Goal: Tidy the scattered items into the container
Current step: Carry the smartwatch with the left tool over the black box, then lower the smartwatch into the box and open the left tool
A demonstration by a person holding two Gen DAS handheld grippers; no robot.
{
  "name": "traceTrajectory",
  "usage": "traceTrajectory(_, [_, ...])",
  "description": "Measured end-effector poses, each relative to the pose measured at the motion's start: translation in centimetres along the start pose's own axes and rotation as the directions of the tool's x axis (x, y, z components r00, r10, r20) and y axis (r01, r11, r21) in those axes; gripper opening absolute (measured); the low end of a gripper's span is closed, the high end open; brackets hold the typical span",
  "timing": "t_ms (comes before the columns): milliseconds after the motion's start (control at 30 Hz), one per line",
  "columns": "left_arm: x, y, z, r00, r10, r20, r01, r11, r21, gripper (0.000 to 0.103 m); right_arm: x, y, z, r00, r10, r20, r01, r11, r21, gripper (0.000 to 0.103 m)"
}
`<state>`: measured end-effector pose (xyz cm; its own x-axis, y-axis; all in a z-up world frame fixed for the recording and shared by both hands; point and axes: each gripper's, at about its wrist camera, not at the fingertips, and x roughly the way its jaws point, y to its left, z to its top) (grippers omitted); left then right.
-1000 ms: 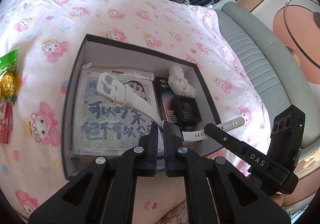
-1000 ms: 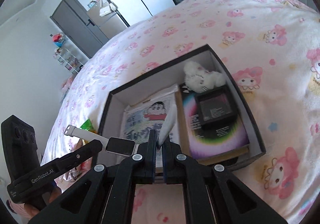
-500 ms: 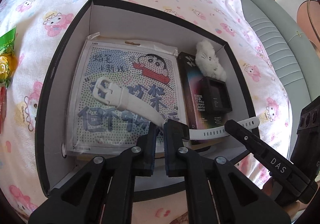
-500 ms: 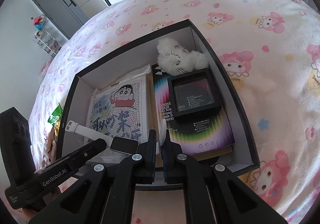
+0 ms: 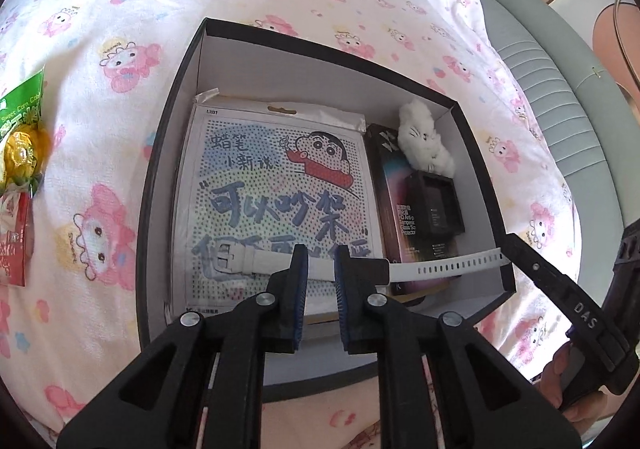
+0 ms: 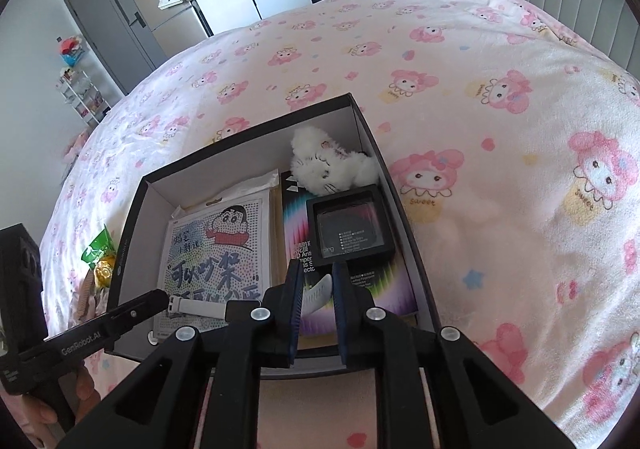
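Between the blue pads of the left gripper (image 5: pixel 320 269) a narrow gap shows, and the jaws are opening; the white watch (image 5: pixel 276 260) runs across that gap, its strap no longer pinched. The buckle end lies just left of this gripper on the cartoon sheet (image 5: pixel 276 185), and the perforated end stretches right to the right gripper (image 6: pixel 316 285). That gripper's jaws are opening too, standing slightly apart, with the white strap tip between them and free of the pads. The whole watch lies inside the black box (image 5: pixel 160 185), along its near wall just ahead of both grippers.

Beyond the right gripper a small black case (image 6: pixel 350 225) sits on a rainbow-printed packet (image 6: pixel 298 217), and further on a white fluffy toy (image 6: pixel 328 165) fills the far corner. Ahead of the left gripper the cartoon sheet covers the box floor.

Outside the box, well to the left of the left gripper, a green snack packet (image 5: pixel 20 113), a gold-wrapped sweet (image 5: pixel 22 157) and a red packet (image 5: pixel 14 237) lie on the pink patterned bed (image 5: pixel 120 29). A hand (image 5: pixel 560 377) grips the right tool at the lower right.
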<state>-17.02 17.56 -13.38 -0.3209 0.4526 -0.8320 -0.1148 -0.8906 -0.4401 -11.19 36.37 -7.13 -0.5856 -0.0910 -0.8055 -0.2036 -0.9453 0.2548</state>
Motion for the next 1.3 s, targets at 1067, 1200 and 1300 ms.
traceTrajectory(1067, [6.0,-1.1,1.5,0.963,0.163,-0.215,-0.164,0.986,0.016,0.012,8.8,4.2,-1.4,0.955,-0.059,-0.291,0.013,0.987,-0.158,0.012])
traceTrajectory(1200, [5.6,-0.3,1.3,0.960,0.094,-0.265,-0.104,0.994,-0.024,0.013,9.9,4.0,-1.2,0.945,-0.047,-0.323,0.000,0.989,-0.145,0.012])
traceTrajectory(1300, [5.1,0.5,1.7,0.973,0.069,-0.223,-0.081,0.996,-0.047,0.021,10.0,3.9,-1.0,0.945,-0.037,-0.325,-0.009,0.991,-0.137,0.012])
